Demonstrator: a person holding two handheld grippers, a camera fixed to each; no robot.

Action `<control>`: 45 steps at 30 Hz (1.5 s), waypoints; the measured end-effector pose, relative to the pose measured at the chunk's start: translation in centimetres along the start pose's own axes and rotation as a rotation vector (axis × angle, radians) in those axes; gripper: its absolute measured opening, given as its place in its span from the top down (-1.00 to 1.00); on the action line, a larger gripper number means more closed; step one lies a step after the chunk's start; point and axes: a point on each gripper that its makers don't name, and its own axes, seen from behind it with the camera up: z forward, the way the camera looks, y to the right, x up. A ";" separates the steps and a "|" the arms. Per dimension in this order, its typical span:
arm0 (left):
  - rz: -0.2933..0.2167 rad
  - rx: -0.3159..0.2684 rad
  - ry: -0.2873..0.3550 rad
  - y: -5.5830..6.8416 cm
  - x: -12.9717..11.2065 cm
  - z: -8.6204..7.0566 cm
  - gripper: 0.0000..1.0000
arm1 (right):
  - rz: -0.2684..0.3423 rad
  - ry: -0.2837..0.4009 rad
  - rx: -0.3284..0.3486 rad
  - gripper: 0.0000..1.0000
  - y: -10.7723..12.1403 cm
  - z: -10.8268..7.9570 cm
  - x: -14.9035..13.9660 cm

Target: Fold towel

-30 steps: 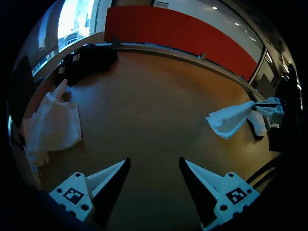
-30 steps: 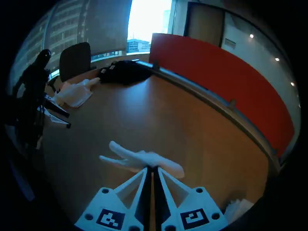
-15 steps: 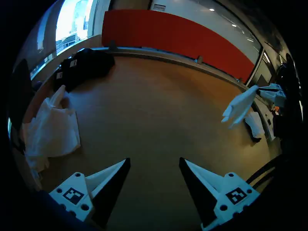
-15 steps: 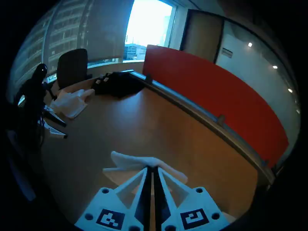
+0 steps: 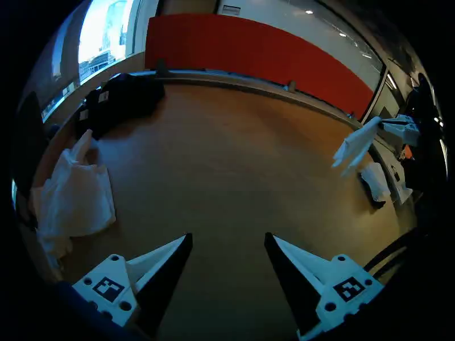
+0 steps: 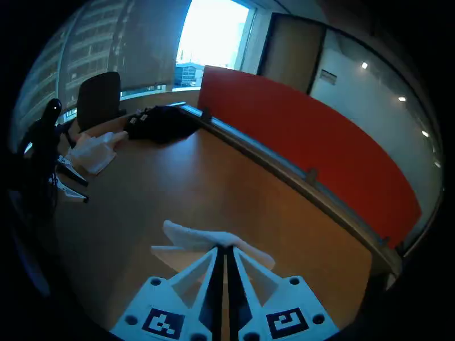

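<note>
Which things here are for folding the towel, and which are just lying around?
For the job: small white cloth towel, pinched in the right gripper; open left gripper; brown wooden table to fold on.
Just lying about: black soft bag, crumpled white heap, black office chair, red divider panel.

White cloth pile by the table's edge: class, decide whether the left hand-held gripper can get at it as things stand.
Probably yes. The left hand-held gripper is open and empty, and the white cloth pile lies ahead to its left with bare table between them; nothing blocks the way.
</note>
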 end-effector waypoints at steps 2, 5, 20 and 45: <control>0.002 0.000 -0.002 0.1 0.0 0.1 -0.87 | 0.004 -0.002 -0.008 0.91 0.7 -0.1 -0.2; 0.004 0.000 -0.004 0.2 0.1 0.2 -0.87 | 0.013 -0.007 -0.018 0.91 1.8 -0.4 -0.5; 0.012 0.008 -0.016 0.4 0.0 0.4 -0.87 | 0.069 -0.046 -0.077 0.91 8.7 -2.6 -4.0; 0.018 0.026 -0.028 1.0 0.3 0.6 -0.87 | 0.092 -0.165 -0.188 0.91 20.3 -7.0 -10.5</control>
